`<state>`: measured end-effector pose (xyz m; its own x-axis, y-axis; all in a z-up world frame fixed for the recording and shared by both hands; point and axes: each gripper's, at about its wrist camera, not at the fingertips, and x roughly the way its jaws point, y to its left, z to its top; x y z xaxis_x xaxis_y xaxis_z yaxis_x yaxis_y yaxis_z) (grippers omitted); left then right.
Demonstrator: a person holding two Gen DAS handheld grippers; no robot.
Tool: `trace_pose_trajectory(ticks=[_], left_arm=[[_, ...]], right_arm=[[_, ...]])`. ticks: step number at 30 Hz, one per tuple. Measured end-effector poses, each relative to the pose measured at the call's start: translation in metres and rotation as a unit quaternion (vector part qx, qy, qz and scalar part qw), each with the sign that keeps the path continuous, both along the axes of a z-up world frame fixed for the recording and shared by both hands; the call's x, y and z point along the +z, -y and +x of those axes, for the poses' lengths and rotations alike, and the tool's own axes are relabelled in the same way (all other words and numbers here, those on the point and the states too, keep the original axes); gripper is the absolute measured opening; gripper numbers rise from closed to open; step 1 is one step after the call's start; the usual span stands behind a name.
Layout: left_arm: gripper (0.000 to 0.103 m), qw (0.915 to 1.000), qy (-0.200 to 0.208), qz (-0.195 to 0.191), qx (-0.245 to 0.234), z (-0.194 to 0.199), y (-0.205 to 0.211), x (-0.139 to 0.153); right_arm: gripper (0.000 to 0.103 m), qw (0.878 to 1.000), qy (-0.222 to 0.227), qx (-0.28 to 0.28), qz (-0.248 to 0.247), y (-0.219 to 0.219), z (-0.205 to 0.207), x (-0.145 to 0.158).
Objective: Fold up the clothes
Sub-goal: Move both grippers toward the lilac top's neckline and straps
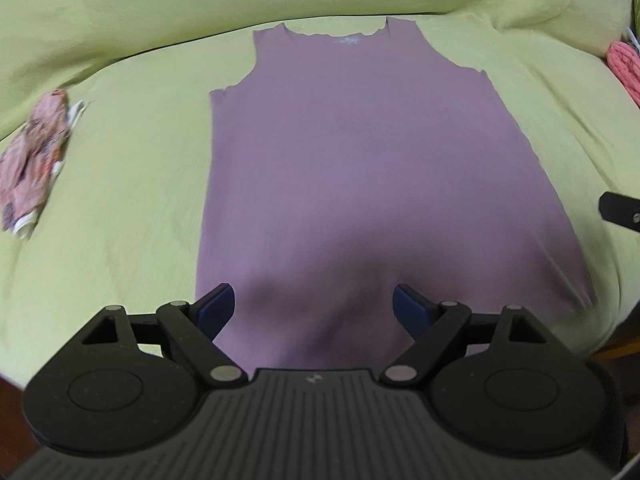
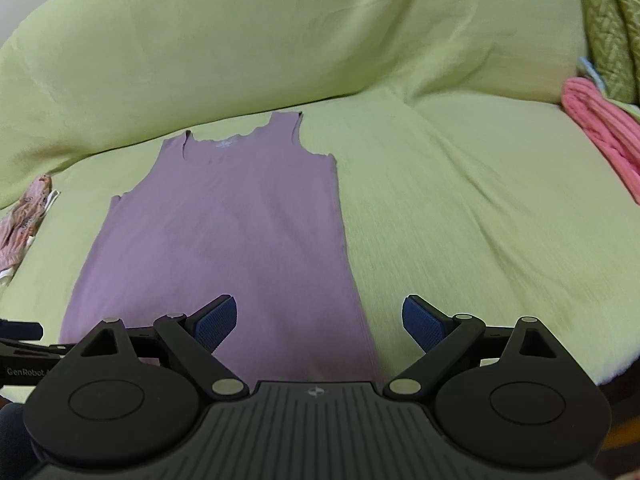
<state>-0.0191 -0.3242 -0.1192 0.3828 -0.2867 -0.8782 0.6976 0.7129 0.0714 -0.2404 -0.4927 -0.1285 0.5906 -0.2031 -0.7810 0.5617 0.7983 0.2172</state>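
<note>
Patterned cloth [image 1: 34,160] bunched at far left of green sheet [image 1: 132,168]. Purple tank top [image 1: 360,168] flat at centre, neck away. Left gripper [image 1: 313,306] released above hem; right gripper [image 2: 319,322] released over right hem edge. Pink garment [image 2: 604,132] far right.

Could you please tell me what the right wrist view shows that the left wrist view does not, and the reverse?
Only the right wrist view shows the right gripper with its jaws open, the green patterned cushion at the far right, and the left gripper's side at its left edge.

Only the left wrist view shows the left gripper from behind, jaws open over the hem, and the top's right hem corner.

Both show the purple tank top laid flat on the green sheet, the patterned cloth to its left, and the pink garment to its right.
</note>
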Motion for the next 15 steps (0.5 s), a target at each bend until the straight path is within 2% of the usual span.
trace_pose_trajectory(ticks=[4,6,10,13,14,15], left_arm=[[0.082,0.9986,-0.003,-0.044,-0.029,0.044,0.014,-0.007],[0.076,0.9965,0.02,-0.065,-0.049,0.073,0.021,-0.004],[0.069,0.9891,0.066,-0.081,-0.103,0.135,0.052,0.002],[0.047,0.9817,0.079,-0.09,-0.148,0.189,0.081,0.001],[0.034,0.9806,0.076,-0.093,-0.155,0.209,0.092,-0.002],[0.032,0.9797,0.068,-0.099,-0.16,0.228,0.101,-0.005]], right_arm=[[0.093,0.999,-0.003,0.04,0.003,0.02,0.037,-0.023],[0.092,0.998,0.004,0.059,0.009,0.032,0.056,-0.034],[0.093,0.996,0.027,0.089,0.014,0.068,0.097,-0.05],[0.092,0.992,0.042,0.116,0.004,0.097,0.131,-0.058],[0.092,0.991,0.048,0.128,-0.004,0.107,0.145,-0.059],[0.09,0.989,0.052,0.138,-0.013,0.117,0.158,-0.061]])
